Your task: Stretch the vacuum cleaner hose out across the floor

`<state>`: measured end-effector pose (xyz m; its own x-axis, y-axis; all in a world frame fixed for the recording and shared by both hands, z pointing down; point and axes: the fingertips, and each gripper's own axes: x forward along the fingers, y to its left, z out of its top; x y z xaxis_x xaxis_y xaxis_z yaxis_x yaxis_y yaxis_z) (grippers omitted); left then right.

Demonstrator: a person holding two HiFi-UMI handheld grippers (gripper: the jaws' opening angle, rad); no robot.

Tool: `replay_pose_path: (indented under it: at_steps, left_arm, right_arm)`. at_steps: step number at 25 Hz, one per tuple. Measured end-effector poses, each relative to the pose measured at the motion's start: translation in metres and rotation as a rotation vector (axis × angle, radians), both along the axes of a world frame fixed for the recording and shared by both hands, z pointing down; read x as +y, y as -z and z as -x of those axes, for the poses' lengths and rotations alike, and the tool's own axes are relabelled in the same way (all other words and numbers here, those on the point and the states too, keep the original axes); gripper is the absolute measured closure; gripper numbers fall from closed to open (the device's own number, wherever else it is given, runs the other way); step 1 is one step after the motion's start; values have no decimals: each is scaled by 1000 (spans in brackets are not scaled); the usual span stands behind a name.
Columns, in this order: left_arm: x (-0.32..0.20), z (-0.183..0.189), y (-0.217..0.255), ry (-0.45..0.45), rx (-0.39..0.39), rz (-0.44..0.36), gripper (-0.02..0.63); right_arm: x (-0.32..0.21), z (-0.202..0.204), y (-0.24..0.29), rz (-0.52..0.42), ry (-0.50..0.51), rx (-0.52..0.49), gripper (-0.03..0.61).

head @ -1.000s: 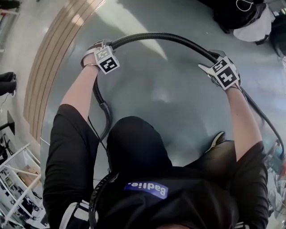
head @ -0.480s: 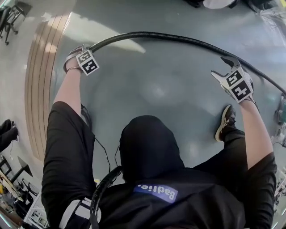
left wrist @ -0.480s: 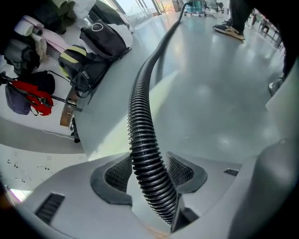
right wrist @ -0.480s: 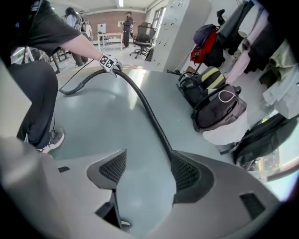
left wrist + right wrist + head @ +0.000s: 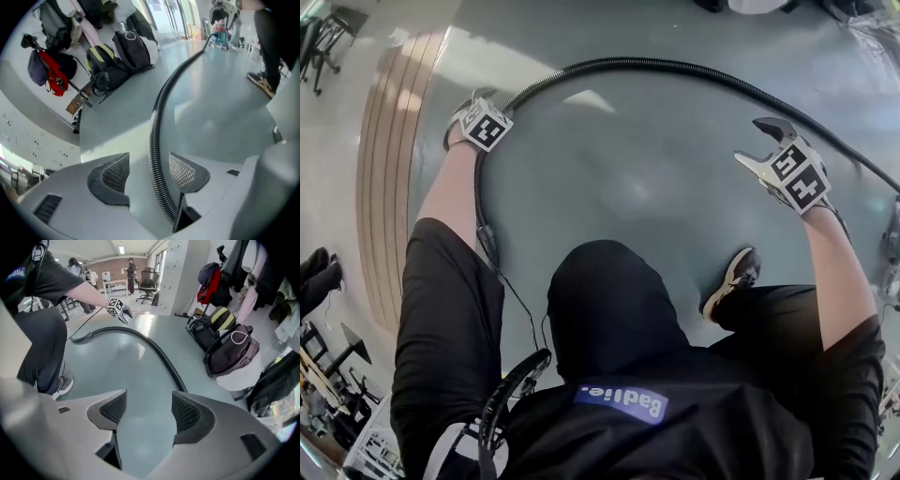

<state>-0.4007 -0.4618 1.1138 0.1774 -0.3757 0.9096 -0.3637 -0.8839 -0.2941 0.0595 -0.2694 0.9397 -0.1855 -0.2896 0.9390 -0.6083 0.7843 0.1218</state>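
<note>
The black ribbed vacuum hose arcs over the grey floor from my left gripper toward the right edge. In the left gripper view the hose runs between the jaws of my left gripper. Those jaws have just been opening, and the hose lies nearer the right pad with a gap at the left pad. Below that hand the hose drops to its cuff. My right gripper stands open and empty above the floor, on the near side of the hose. Its own view shows the right gripper with the hose beyond its jaws.
Backpacks and bags lie along the wall, with coats hanging above them. A wooden floor strip runs at the left. The person's shoe stands near the right arm. Office chairs are far off.
The right gripper has come off the hose and moved right. The left hand shifted slightly, and the hose's cuff end, hidden half a second ago, shows below it again. The person's foot stepped left.
</note>
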Motion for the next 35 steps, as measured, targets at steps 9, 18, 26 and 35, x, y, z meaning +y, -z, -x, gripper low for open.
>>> replay_pose_path:
  at_steps: [9,18,26,35]
  left_arm:
    - [72,-144,64,147,479,-28,357]
    - [119,-286,122,14,638,45,364]
    - [132,-277,250,21,746,-22,477]
    - [223,-261,455,219,888,13,565]
  right_arm:
    - [-59,33,-22,-99,198,-341,295]
    - [-56,85,-49,14,328,-562,295]
    - [-46,136,59,53,296,-708,392]
    - [35,166,288,122,215,-923,508]
